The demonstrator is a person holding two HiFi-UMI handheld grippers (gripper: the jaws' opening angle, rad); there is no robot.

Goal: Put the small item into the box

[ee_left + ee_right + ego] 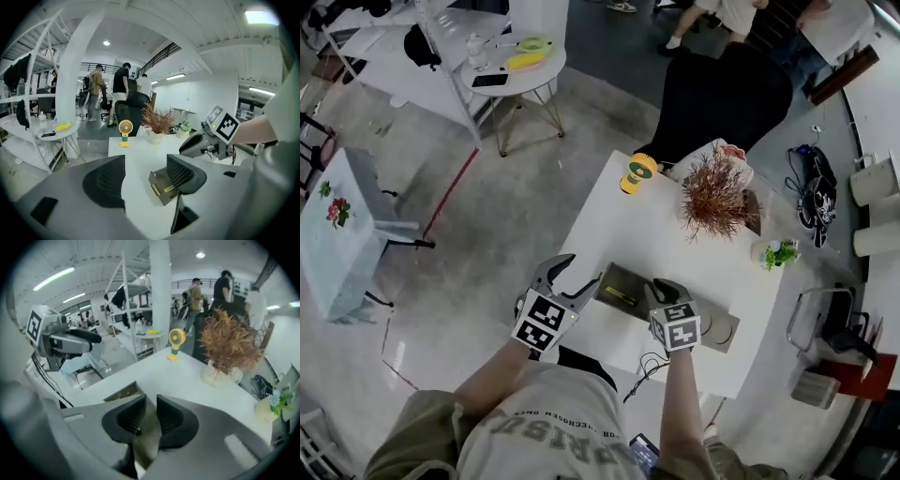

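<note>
Small item [620, 296], a thin yellow strip, lies inside the box [628, 279] near its left end, as I see it from the head view. The box sits open on the white surface [619, 225] at the edge nearest me. My left tool [579, 272] hangs just beside the box's left end with its jaws spread wide and nothing between them. My right tool [664, 289] is over the middle of the box. Farther back on the surface stand a yellow fan [636, 173], a dried plant [712, 192] and a little green plant [780, 253]. In the left gripper view, the left tool [146, 164] shows both pads far apart with only bare surface between them. The box [156, 180] is partly behind the right-hand pad, and the small item [169, 188] shows yellow on its floor. The right tool [197, 143] hovers beyond it, with the fan [125, 133] and dried plant [159, 123] behind. In the right gripper view, the right tool [150, 401] has its jaws only a narrow slot apart, and I see just the box's inside through that slot, no item held. A dark speck by one pad is too small to identify. A flap of the box [123, 392] pokes out to the left, and the left tool [70, 343] hangs beyond it.
</note>
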